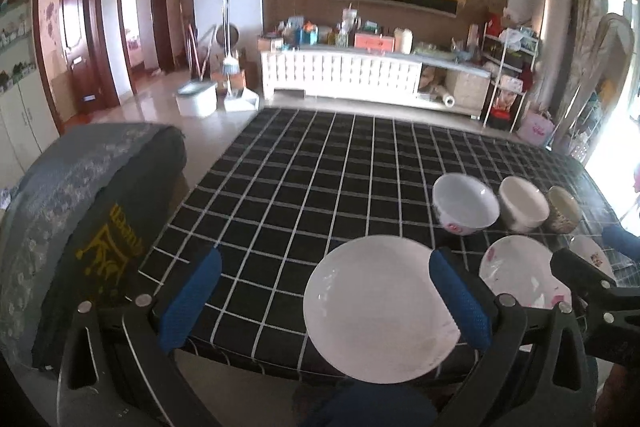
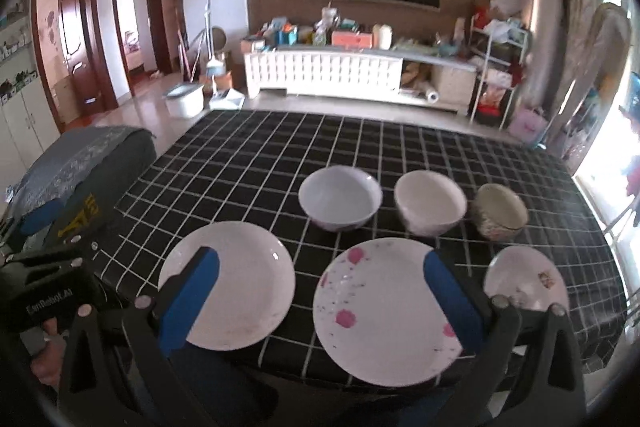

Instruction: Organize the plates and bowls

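Observation:
On the black checked tablecloth [image 2: 256, 163] lie three plates in a front row: a plain white plate [image 2: 240, 279] [image 1: 372, 307], a pink-flowered plate [image 2: 384, 311] [image 1: 520, 271] and a small plate [image 2: 528, 279] [image 1: 592, 255]. Behind them stand a bluish-white bowl [image 2: 340, 197] [image 1: 466, 203], a white bowl [image 2: 430, 201] [image 1: 524, 203] and a patterned bowl [image 2: 500, 213] [image 1: 564, 209]. My left gripper [image 1: 324, 275] is open above the table's front left, its right finger over the white plate. My right gripper [image 2: 320, 275] is open above the gap between the white and flowered plates, holding nothing.
A grey cushioned seat [image 1: 80, 195] stands just left of the table. The table's front edge [image 2: 280, 367] runs close under both grippers. Behind the table are floor, a white cabinet [image 2: 324, 71] with clutter and a shelf rack [image 2: 496, 75].

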Available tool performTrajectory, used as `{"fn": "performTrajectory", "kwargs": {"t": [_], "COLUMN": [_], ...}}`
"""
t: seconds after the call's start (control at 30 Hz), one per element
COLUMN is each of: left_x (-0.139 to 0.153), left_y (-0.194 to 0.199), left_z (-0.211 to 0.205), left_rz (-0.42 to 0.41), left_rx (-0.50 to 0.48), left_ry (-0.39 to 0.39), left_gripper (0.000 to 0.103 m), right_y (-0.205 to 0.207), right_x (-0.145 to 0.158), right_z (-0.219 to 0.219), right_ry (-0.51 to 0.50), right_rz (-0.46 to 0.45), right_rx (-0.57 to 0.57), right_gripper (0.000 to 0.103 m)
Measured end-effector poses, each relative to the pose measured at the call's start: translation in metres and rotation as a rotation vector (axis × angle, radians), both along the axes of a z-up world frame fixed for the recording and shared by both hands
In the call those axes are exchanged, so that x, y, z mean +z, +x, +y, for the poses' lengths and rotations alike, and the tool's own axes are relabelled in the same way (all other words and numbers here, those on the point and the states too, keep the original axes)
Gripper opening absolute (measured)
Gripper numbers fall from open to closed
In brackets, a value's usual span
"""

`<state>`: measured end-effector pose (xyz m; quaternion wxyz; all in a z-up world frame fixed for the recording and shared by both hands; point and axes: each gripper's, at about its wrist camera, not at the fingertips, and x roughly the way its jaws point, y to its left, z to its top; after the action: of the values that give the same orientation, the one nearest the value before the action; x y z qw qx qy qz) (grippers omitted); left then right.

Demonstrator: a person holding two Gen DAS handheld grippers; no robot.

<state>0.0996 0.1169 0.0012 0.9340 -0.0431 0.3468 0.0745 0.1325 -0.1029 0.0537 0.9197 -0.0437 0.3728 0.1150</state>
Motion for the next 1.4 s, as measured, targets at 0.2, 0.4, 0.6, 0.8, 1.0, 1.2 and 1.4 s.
{"fn": "performTrajectory", "kwargs": {"t": [0.2,0.4,0.6,0.8,1.0,1.2,1.4], "left_x": [-0.034,-0.066,-0.091,-0.112,-0.118,-0.117,-0.12], "left_y": [0.029,0.05,0.065,0.069,0.066,0.067,0.066], "left_z": [0.017,0.037,0.041,0.048,0.053,0.049,0.041], "left_rz": [0.115,0.234,0.315,0.382,0.428,0.437,0.453], "left_rx": [0.007,0.036,0.023,0.027,0.022,-0.011,-0.054], "left_ry": [-0.038,-0.098,-0.11,-0.155,-0.174,-0.186,-0.187], "left_gripper": [0.103,0.078,0.058,0.045,0.031,0.019,0.012], "right_y": [0.026,0.05,0.07,0.078,0.079,0.075,0.072], "right_x": [-0.027,-0.061,-0.093,-0.111,-0.126,-0.133,-0.13], "right_z": [0.022,0.034,0.038,0.033,0.03,0.021,0.017], "right_ry": [-0.034,-0.04,-0.042,-0.019,-0.024,0.01,0.006], "right_rz": [0.069,0.166,0.276,0.335,0.386,0.439,0.444], "right_rx": [0.062,0.106,0.117,0.114,0.106,0.095,0.068], "right_gripper": [0.098,0.083,0.055,0.044,0.036,0.025,0.021]}}
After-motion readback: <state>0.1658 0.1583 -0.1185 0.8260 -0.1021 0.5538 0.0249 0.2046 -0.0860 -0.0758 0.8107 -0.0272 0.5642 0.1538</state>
